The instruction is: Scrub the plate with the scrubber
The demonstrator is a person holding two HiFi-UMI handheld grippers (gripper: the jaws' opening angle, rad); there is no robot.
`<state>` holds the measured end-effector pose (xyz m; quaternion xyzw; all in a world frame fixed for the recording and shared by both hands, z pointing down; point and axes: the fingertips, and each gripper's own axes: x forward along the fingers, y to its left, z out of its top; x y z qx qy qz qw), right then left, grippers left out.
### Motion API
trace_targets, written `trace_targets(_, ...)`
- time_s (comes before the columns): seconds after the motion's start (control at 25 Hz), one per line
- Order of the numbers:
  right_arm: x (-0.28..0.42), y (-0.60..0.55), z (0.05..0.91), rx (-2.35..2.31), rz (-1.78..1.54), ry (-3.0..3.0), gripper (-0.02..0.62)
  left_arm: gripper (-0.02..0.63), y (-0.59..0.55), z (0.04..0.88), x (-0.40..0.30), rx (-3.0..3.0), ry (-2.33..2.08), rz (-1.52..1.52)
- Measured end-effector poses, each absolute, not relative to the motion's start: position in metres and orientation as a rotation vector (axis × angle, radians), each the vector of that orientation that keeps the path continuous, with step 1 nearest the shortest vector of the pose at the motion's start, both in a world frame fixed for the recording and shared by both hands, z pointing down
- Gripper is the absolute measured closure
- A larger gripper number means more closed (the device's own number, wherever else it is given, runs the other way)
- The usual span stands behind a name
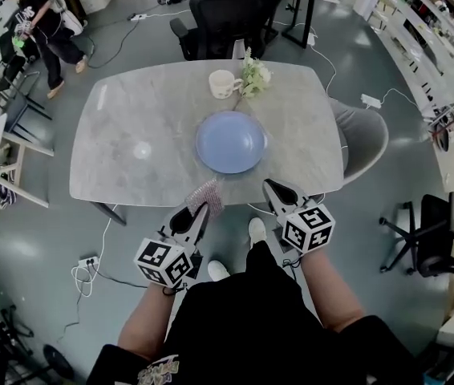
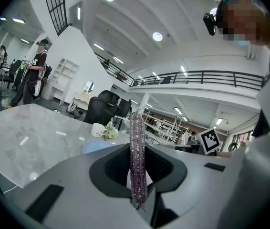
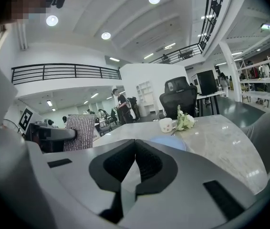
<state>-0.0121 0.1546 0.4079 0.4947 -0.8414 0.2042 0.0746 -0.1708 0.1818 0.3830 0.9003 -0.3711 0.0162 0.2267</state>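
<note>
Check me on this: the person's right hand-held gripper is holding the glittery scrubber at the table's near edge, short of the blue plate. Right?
Not quite: the left hand-held gripper holds the glittery scrubber, clamped between its jaws in the left gripper view; the right hand-held gripper is shut and empty. The scrubber is indeed at the table's near edge, short of the blue plate.

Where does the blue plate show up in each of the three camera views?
Head view: the plate sits mid-picture on the table.
Left gripper view: the plate is a pale sliver left of centre, low.
Right gripper view: the plate lies just right of centre.
Shared landmark: the white mug just beyond the plate.
</note>
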Motion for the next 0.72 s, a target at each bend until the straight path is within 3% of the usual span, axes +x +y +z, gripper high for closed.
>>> trace_targets(0.72,0.060,0.017,0.495,1.337,0.874,-2.388,0.537,0.526,0.071,0.414,-0.118,2.311,-1.158,0.080)
